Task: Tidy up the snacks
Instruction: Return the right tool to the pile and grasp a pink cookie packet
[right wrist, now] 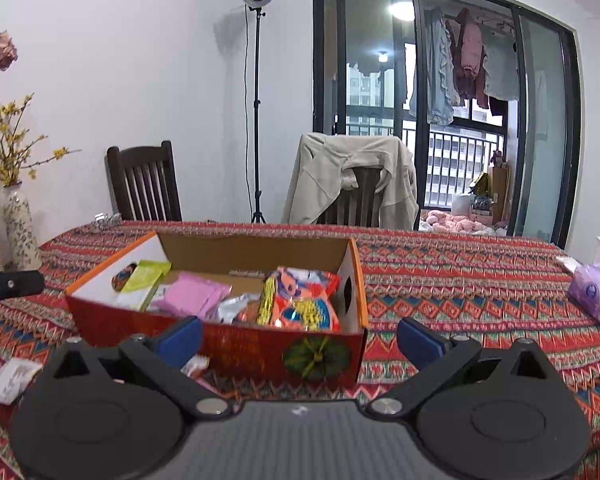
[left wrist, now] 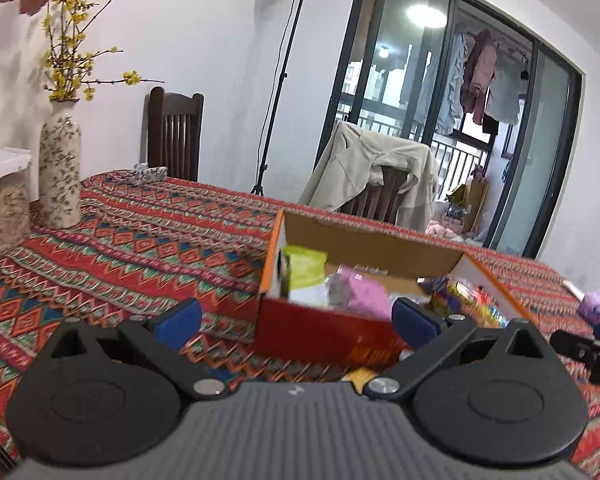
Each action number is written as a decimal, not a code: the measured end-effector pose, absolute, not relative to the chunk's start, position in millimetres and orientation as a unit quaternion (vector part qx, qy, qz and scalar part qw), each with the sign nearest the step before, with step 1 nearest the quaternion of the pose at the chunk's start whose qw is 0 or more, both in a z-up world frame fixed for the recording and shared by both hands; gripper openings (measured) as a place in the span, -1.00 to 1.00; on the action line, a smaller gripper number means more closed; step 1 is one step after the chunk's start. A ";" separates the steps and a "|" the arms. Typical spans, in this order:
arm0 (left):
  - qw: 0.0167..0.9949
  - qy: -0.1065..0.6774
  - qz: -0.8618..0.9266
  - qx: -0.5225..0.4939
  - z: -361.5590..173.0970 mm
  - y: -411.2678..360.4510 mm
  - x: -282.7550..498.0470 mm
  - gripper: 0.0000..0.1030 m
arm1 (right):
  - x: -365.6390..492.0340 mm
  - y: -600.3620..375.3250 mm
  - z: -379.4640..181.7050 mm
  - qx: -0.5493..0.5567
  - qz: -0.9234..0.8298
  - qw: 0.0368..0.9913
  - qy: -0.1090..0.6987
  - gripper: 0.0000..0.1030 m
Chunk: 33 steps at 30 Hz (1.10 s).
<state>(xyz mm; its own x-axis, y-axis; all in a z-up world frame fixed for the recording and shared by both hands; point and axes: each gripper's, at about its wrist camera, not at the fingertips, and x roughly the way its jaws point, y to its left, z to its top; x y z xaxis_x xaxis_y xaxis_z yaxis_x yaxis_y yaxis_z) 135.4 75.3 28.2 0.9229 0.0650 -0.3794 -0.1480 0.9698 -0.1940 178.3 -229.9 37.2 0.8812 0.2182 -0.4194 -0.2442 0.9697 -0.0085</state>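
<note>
Right wrist view: right gripper (right wrist: 300,340) gapes wide, empty, just short of the snack box (right wrist: 216,340); left gripper (left wrist: 296,320) likewise. A white packet (right wrist: 10,378) lies loose at its left. Next, probably: reach, pinch it, drop it in.

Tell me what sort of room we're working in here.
Most likely a home dining room: a table under a red patterned woven cloth, dark wooden slat-back chairs pulled up to it, and a glass sliding door onto a balcony hung with laundry.
</note>
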 end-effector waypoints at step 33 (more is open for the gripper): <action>0.975 0.174 0.100 -0.095 -16.7 84.5 114.8 1.00 | 158.0 -170.0 4.5 -0.032 0.165 0.948 0.271 1.00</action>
